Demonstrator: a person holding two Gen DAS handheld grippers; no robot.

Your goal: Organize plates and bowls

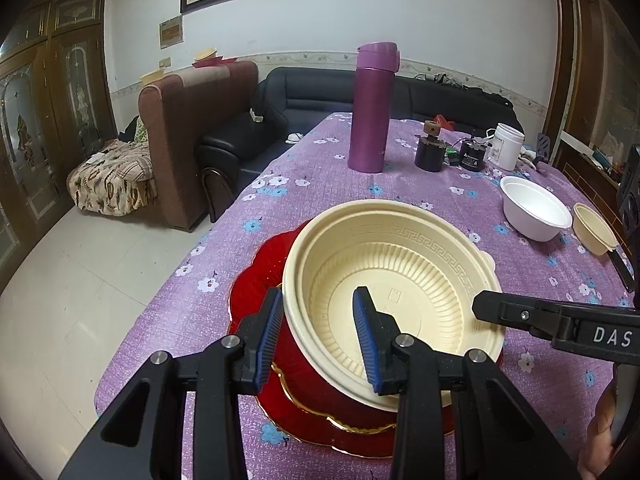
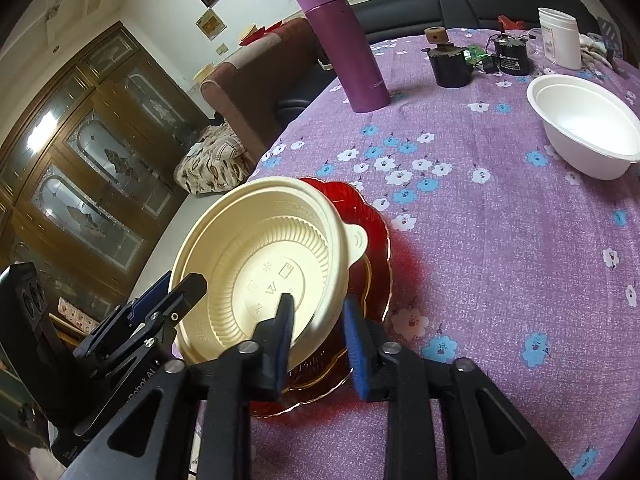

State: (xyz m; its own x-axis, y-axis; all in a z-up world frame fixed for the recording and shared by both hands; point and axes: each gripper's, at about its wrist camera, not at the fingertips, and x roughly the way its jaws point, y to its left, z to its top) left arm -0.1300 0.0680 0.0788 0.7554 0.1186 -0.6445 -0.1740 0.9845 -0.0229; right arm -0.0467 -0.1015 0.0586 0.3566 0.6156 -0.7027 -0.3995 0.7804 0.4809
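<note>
Cream bowl [image 1: 394, 280], red plate [image 1: 256, 292], purple tablecloth [image 1: 320, 184] with blue-and-white flowers.

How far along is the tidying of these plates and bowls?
Done: the big cream bowl sits on the red plate. In hand: the left claw and the right claw straddle its rim without pinching. Left: the white bowl and the small cream bowl stand unstacked.
</note>
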